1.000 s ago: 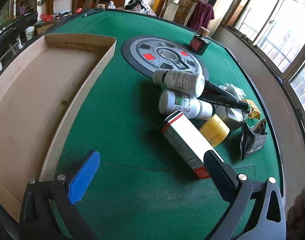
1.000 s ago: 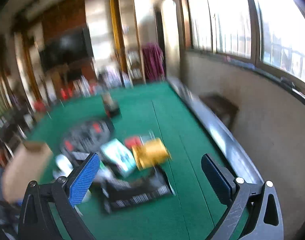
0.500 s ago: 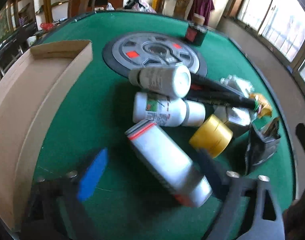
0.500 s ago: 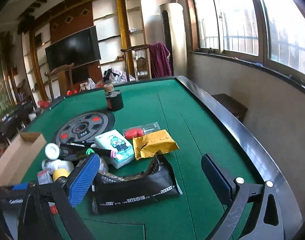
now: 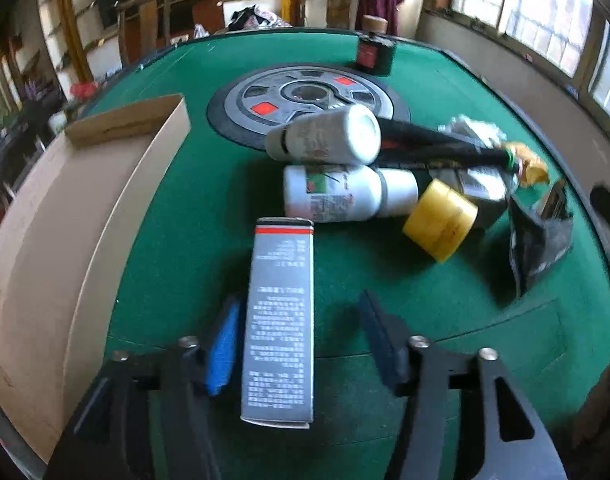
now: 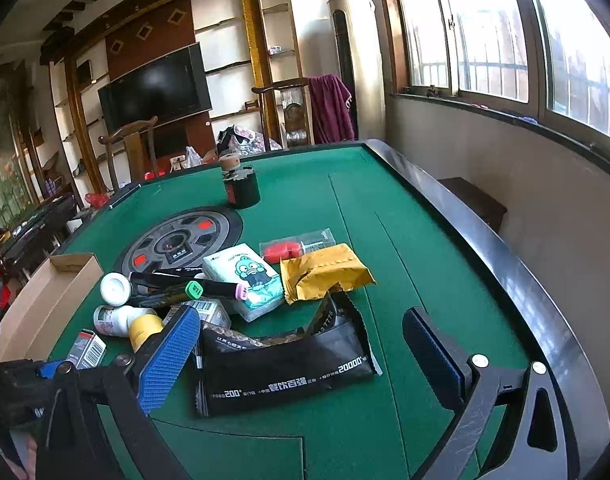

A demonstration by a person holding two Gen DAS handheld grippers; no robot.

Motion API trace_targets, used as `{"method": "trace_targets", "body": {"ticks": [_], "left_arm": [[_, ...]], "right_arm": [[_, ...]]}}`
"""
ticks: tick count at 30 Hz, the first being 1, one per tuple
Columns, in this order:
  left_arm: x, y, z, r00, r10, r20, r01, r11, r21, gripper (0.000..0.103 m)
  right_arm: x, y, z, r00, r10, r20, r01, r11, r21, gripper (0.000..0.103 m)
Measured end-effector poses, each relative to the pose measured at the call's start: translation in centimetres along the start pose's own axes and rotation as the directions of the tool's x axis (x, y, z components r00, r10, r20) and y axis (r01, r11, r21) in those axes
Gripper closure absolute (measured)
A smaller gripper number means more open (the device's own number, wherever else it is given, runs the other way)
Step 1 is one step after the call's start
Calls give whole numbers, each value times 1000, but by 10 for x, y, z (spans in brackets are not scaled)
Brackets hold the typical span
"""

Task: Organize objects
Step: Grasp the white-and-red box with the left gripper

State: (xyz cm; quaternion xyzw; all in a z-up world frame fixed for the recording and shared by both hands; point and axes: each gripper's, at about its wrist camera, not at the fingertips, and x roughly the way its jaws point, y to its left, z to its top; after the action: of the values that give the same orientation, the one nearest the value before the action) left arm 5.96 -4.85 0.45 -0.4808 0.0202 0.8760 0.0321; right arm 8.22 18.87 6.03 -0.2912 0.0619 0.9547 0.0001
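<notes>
Left gripper [image 5: 301,340] was closing around the grey carton [image 5: 279,320], apparently untouched on one side, probably bound for the cardboard tray [image 5: 65,216]; right gripper [image 6: 301,350] hung open.

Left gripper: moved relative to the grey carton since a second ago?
Yes. The left gripper now straddles the grey carton, previously off toward its right finger; jaws closing, right pad not touching.

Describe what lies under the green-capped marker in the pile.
The green-capped marker rests across a white bottle and a barcoded box; whatever lies deeper beneath is covered.
</notes>
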Motion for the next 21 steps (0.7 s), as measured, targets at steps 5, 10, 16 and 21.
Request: {"method": "trace_targets", "body": {"ticks": [5, 10, 16, 21], "left_arm": [[2, 12, -1, 1000, 1, 3, 0, 999, -39, 24], [0, 13, -2, 999, -26, 20, 27, 999, -43, 28], [-8, 25, -3, 987, -153, 52, 157, 984, -81, 77], [-44, 32, -9, 963, -224, 147, 236, 969, -67, 77]], "right_arm": [[2, 2, -2, 1000, -12, -13, 12, 1000, -8, 0], [4, 6, -3, 999, -29, -21, 28, 999, -26, 0], [9, -2, -2, 998, -36, -52, 37, 999, 9, 0], [13, -11, -3, 996, -51, -76, 55, 997, 53, 0]]}}
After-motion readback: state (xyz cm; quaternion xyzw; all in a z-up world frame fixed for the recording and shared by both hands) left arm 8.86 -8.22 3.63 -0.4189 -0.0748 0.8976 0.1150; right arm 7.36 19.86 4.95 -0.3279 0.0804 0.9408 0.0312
